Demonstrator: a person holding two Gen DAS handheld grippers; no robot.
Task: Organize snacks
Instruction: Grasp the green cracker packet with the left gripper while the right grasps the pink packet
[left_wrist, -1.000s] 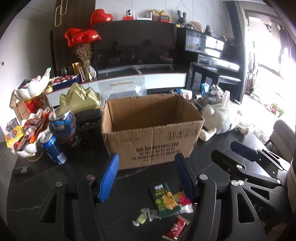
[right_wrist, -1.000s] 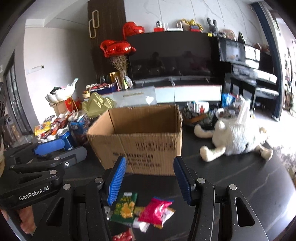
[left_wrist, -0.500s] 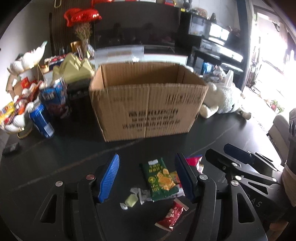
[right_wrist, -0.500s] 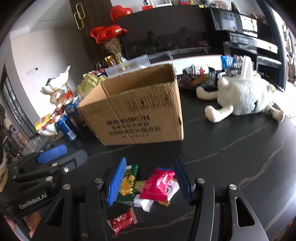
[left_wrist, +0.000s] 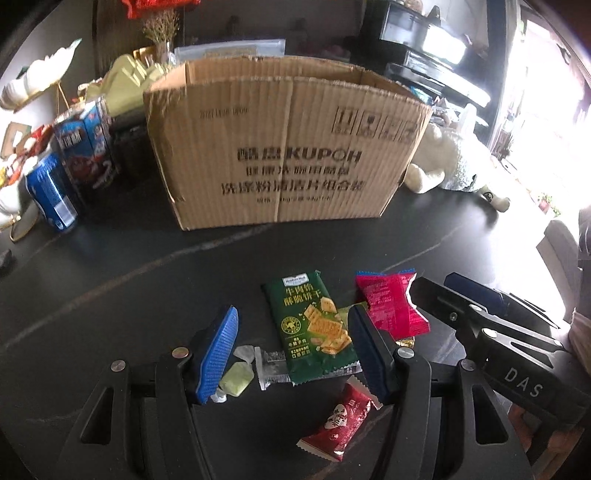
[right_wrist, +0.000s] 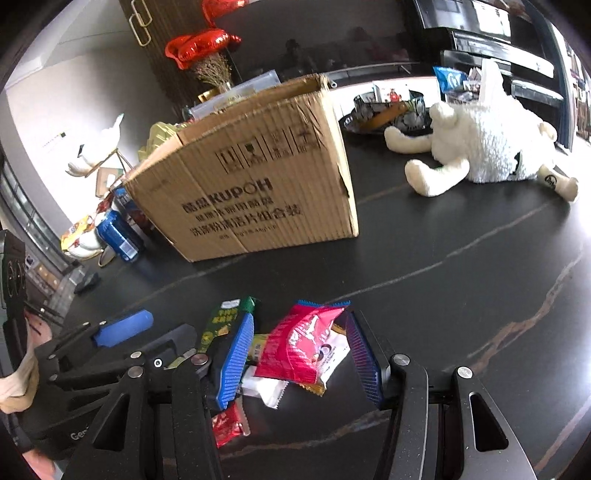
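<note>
Two grippers released | L gripper (left_wrist: 291, 350) straddled green cracker pkt (left_wrist: 312, 325) | R gripper (right_wrist: 299, 358) straddled pink pkt (right_wrist: 299, 343) | cardboard box (left_wrist: 284, 147) behind, on counter (left_wrist: 110, 280)

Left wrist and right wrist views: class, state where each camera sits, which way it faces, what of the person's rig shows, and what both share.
Left wrist: on the left gripper, facing down over the green packet toward the cardboard box; right gripper at right.
Right wrist: on the right gripper, over the pink packet; left gripper at left.
Shared: box, snacks, plush toy, blue can.
</note>
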